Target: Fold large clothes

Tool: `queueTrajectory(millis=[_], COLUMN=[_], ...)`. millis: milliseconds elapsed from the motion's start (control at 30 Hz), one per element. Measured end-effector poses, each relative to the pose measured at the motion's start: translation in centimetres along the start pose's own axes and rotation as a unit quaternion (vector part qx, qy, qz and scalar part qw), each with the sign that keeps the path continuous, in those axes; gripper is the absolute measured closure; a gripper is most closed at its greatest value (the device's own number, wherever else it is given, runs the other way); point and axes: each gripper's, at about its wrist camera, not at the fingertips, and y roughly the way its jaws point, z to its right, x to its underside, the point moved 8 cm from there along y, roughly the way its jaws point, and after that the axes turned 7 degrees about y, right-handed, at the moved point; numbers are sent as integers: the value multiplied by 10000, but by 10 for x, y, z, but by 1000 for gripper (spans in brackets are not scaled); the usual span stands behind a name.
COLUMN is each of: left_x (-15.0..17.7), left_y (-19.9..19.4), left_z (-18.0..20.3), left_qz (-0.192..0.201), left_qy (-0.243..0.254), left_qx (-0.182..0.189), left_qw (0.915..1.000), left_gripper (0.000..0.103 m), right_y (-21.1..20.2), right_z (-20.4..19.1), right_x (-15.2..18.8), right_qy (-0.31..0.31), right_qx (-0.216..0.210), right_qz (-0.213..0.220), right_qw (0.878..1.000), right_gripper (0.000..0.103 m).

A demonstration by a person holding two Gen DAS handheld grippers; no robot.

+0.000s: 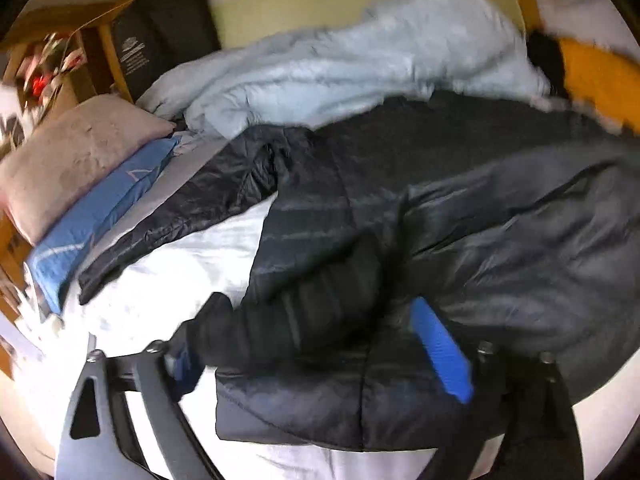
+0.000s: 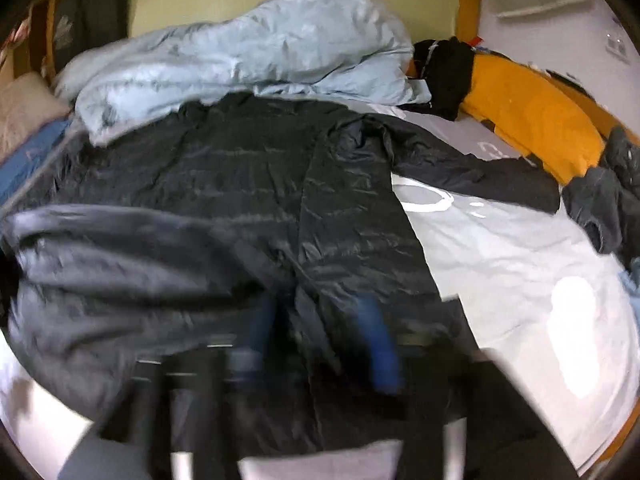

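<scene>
Blue quilt point(image 2: 248, 52) and pillows point(image 1: 76, 160) crowd bed behind black jacket point(image 2: 248, 184). Left gripper point(image 1: 316, 344) spread, jacket bunched between fingers. Right gripper point(image 2: 320, 340) blurred; jaw state undeterminable.

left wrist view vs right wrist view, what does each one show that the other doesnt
Only the left wrist view shows the jacket's sleeve stretched toward the pink pillow, and the wooden shelf. Only the right wrist view shows the other sleeve lying across the sheet, the dark grey garment at the right edge and the black clothing clearly. Both show the black puffer jacket, the light blue duvet, the orange cushion and the white sheet.
</scene>
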Motion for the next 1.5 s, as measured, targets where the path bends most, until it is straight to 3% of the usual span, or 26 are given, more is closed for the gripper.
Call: queueTrajectory(millis=[67,133,233,300,400,433,500,567,667,767,867,1033,1267,1400,1500], left_x=[-8,-13,-14,-12,-5,1,18,31,38,49,60,33,6,0,-1], left_y=[-17,-31,-44,-48,-44,-34,-9,7,16,14,-1,-20,-51,-62,-67], left_z=[-4,-9,-13,-10,10,24,41,41,25,12,6,4,-10,-6,-2], left_qz=[326,563,614,602,452,209,-469,-873,-1103,-1263,-1021,-448,260,521,576], left_qy=[-104,-222,-504,-598,-341,-134,138,17,-413,-602,-821,-638,-671,-292,-306], left_qx=[126,89,257,453,908,1176,1222,1119,815,600,568,401,426,186,225], left_qw=[9993,9981,9965,9954,9943,9927,9913,9899,9897,9883,9898,9962,9965,9980,9976], left_gripper=[0,0,0,0,0,0,1,1,1,1,1,4,0,0,0], right_y=[-11,-24,-55,-68,-71,-67,-48,-18,27,29,27,14,-34,-58,-70], right_z=[-2,-3,2,4,-5,-10,-20,-23,-8,-1,6,17,26,21,19], right_x=[-9,-14,-19,-20,-12,-8,5,21,42,39,40,41,14,9,12], right_qy=[-1,-73,61,225,420,377,232,-62,-506,-298,-288,-141,34,-162,-110], right_qx=[-90,-95,-235,-444,-1171,-1318,-1448,-921,376,374,428,260,391,377,338], right_qz=[316,570,1059,1120,724,521,25,-493,-1036,-1075,-1127,-1113,225,641,737], right_qw=[9995,9983,9941,9925,9896,9892,9892,9945,9926,9930,9923,9934,9990,9971,9966], right_gripper=[19,8,3,0,0,0,0,0,0,0,0,0,0,0,0])
